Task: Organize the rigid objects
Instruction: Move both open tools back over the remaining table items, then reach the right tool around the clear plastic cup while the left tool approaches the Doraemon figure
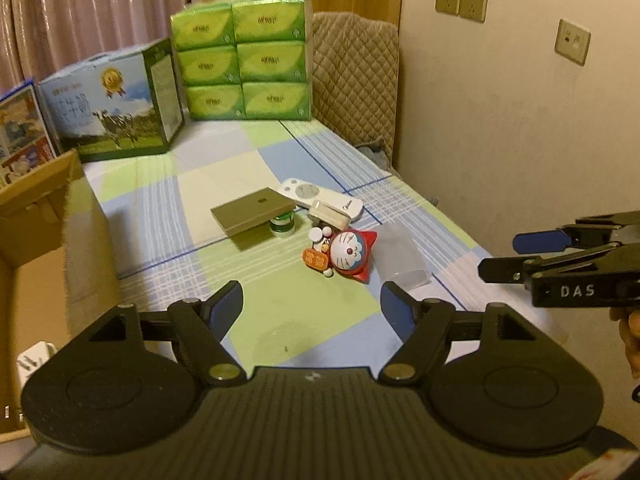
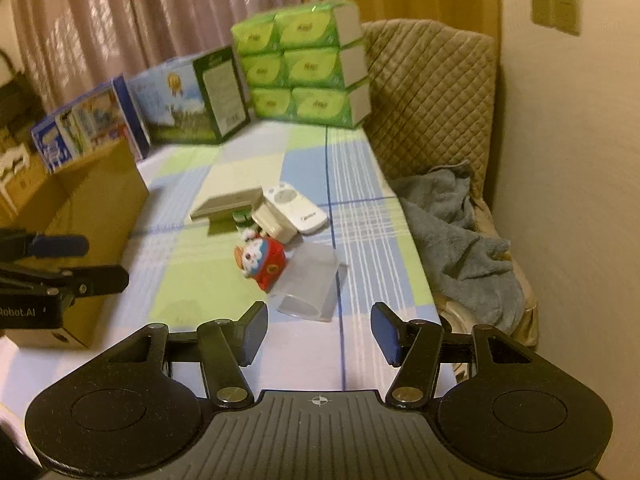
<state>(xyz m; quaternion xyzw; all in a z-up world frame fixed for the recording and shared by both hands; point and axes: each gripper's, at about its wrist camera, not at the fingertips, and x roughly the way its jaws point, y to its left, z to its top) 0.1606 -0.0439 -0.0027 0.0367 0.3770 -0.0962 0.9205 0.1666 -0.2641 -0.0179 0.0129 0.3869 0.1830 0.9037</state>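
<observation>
Clear cup (image 2: 310,286) just beyond right claw (image 2: 319,330)

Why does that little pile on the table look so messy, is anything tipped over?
Yes. The clear cup lies on its side beside the toy, which is also toppled. The flat tan box sits tilted, propped on a small green jar.

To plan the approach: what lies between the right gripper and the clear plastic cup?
Only bare checked cloth separates the open right gripper from the clear plastic cup, seen in the right wrist view.
</observation>
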